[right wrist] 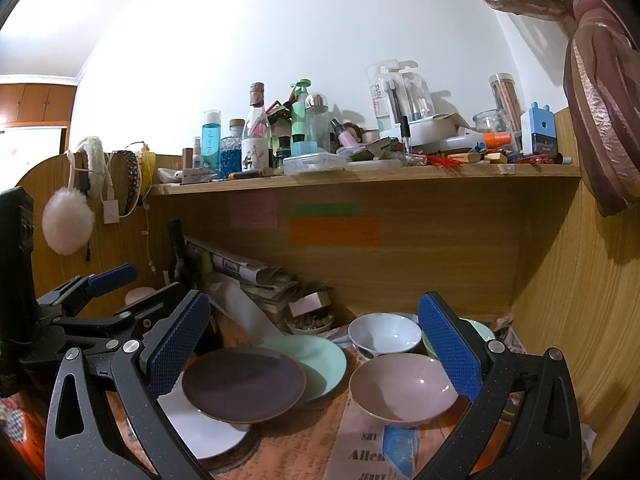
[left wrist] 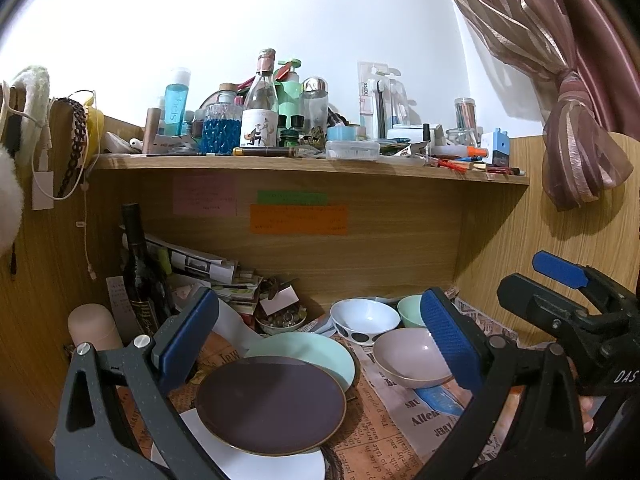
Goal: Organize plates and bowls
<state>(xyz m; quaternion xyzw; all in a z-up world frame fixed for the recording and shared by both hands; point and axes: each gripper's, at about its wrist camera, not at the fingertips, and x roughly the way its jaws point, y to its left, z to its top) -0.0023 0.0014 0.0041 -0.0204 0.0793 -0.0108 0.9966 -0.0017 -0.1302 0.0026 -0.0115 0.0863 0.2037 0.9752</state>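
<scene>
A dark purple plate (left wrist: pixel 270 404) (right wrist: pixel 244 384) lies overlapping a white plate (left wrist: pixel 256 462) (right wrist: pixel 200 428) and a mint plate (left wrist: pixel 316 354) (right wrist: pixel 316 360). To their right stand a pink bowl (left wrist: pixel 408 356) (right wrist: pixel 400 388), a white bowl with black dots (left wrist: pixel 362 320) (right wrist: pixel 382 336) and a mint bowl (left wrist: pixel 410 310) (right wrist: pixel 480 326). My left gripper (left wrist: pixel 320 340) is open and empty above the plates. My right gripper (right wrist: pixel 316 354) is open and empty, hovering over the plates and the pink bowl. Each gripper shows in the other's view, the right gripper (left wrist: pixel 568 276) and the left gripper (right wrist: pixel 108 280).
The dishes lie on newspaper (left wrist: pixel 384 432) on a wooden desk with side walls. A dark wine bottle (left wrist: pixel 138 264), stacked papers (left wrist: pixel 208 268) and a small dish of trinkets (left wrist: pixel 280 318) stand at the back left. A cluttered shelf (left wrist: pixel 312 166) runs above. A curtain (left wrist: pixel 576 120) hangs at right.
</scene>
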